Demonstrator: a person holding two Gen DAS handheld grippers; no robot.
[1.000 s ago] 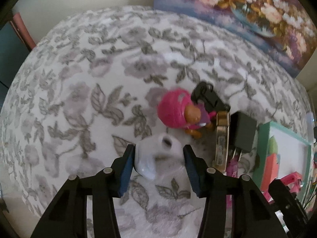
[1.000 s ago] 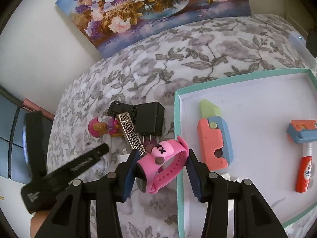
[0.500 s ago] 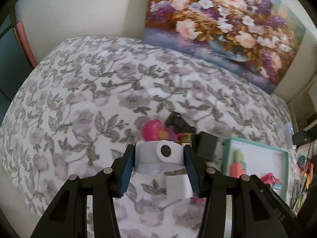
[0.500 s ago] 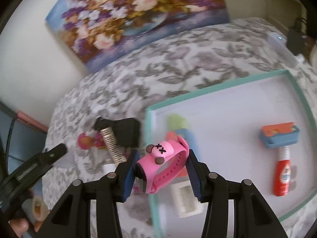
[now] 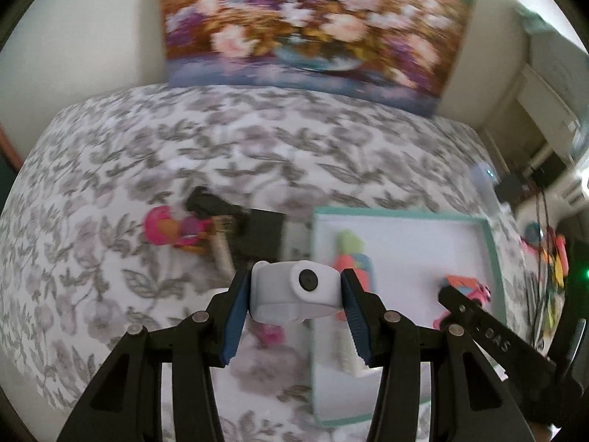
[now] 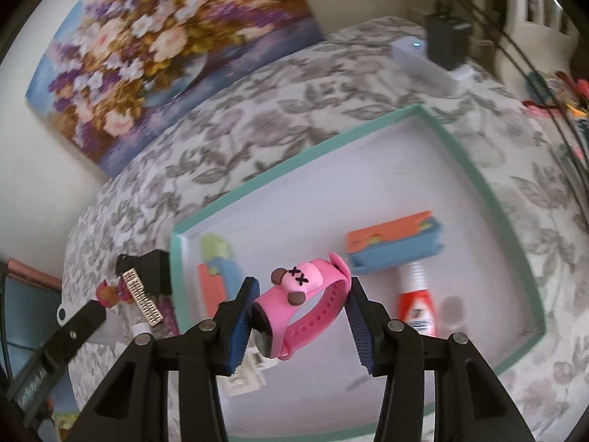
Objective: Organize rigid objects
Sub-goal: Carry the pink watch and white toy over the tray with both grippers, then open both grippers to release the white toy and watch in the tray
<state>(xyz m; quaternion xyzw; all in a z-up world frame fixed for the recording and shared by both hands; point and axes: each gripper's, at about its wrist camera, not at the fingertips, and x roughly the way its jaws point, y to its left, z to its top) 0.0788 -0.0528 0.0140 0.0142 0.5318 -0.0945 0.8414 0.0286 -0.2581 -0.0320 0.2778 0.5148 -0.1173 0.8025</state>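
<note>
We noted left gripper (image 5: 294, 294) clamped on white toy camera (image 5: 294, 291), right gripper (image 6: 302, 302) on pink watch (image 6: 300, 294); teal tray (image 6: 478, 169) partly filled, charger (image 5: 263, 232) and doll (image 5: 173, 226) left outside.

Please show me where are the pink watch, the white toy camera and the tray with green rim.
pink watch (image 6: 305, 294): right wrist view, on its strap.
white toy camera (image 5: 294, 291): left wrist view, on its front beside the lens.
tray (image 6: 475, 169): right wrist view, on its green rim.
</note>
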